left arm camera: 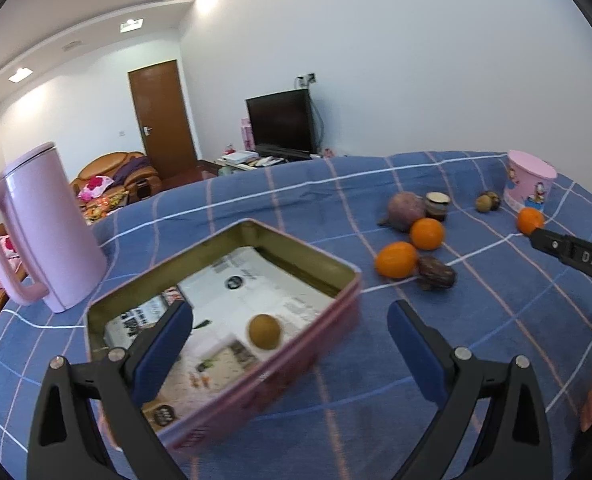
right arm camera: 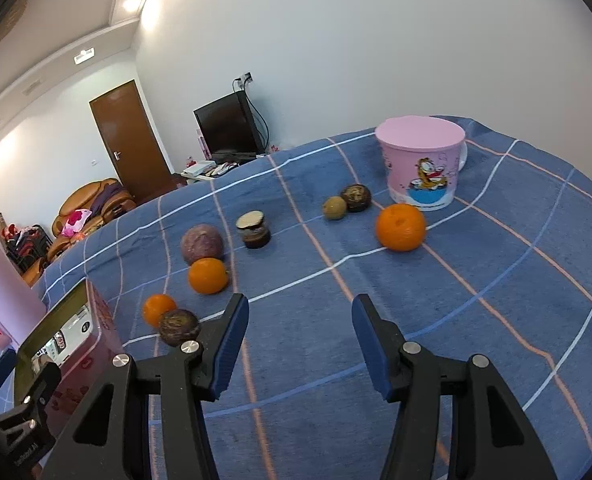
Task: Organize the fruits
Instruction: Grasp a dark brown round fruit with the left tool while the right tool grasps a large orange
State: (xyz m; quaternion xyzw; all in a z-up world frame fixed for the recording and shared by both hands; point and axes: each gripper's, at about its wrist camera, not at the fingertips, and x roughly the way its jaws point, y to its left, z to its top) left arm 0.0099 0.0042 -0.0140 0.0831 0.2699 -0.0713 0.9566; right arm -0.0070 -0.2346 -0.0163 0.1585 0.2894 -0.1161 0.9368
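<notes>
Both grippers' fingers stand apart, empty: left gripper [left arm camera: 290, 336] over the pink tin [left arm camera: 224, 320], holding one brownish fruit [left arm camera: 264, 331], perhaps a kiwi; right gripper [right arm camera: 300, 338] near the oranges [right arm camera: 208, 275] on the tabletop [right arm camera: 495, 300].

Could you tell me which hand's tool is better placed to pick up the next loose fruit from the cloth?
Probably the right tool: it is open, empty and faces the loose round orange fruit, while the left tool straddles the pink metal tin.

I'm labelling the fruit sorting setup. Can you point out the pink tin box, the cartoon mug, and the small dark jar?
pink tin box [left arm camera: 327, 322]: left wrist view, right side wall.
cartoon mug [right arm camera: 423, 176]: right wrist view, printed front.
small dark jar [right arm camera: 254, 234]: right wrist view, its side.
</notes>
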